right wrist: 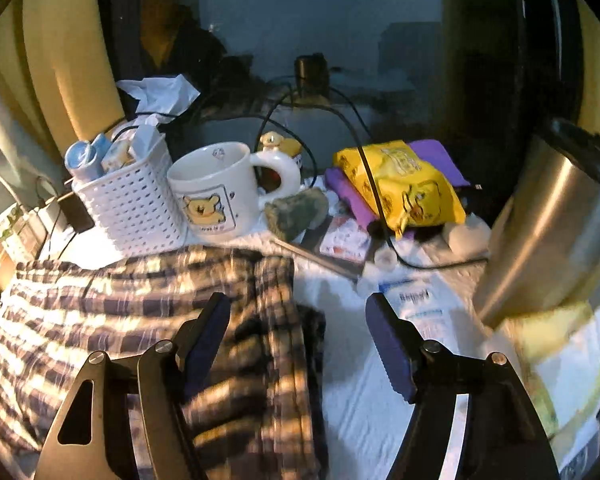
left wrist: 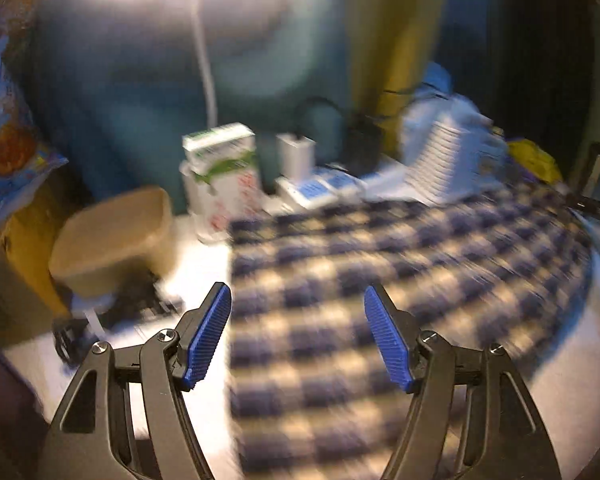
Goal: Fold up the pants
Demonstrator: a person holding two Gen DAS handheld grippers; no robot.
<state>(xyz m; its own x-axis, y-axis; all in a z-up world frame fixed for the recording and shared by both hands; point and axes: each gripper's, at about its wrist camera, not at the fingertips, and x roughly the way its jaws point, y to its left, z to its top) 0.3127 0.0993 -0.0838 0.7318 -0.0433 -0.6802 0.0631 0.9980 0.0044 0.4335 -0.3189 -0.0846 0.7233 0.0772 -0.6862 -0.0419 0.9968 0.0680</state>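
Note:
The blue and cream checked pants (left wrist: 400, 288) lie spread flat on the white table, blurred in the left wrist view. My left gripper (left wrist: 298, 334) hovers over their left edge, its blue pads wide apart with nothing between them. In the right wrist view the same pants (right wrist: 140, 320) lie folded in layers at the lower left. My right gripper (right wrist: 298, 340) is open above their right edge, the left finger (right wrist: 204, 340) over the cloth and the right finger (right wrist: 392, 352) over the bare white table. Neither gripper holds cloth.
Clutter lines the far side: a white perforated basket (right wrist: 134, 204), a bear mug (right wrist: 216, 188), a yellow snack bag (right wrist: 404, 184), a steel kettle (right wrist: 548, 232) at right. A tan tub (left wrist: 116, 240) and cartons (left wrist: 224, 172) stand left of the pants. Black cables (right wrist: 364, 168) cross the table.

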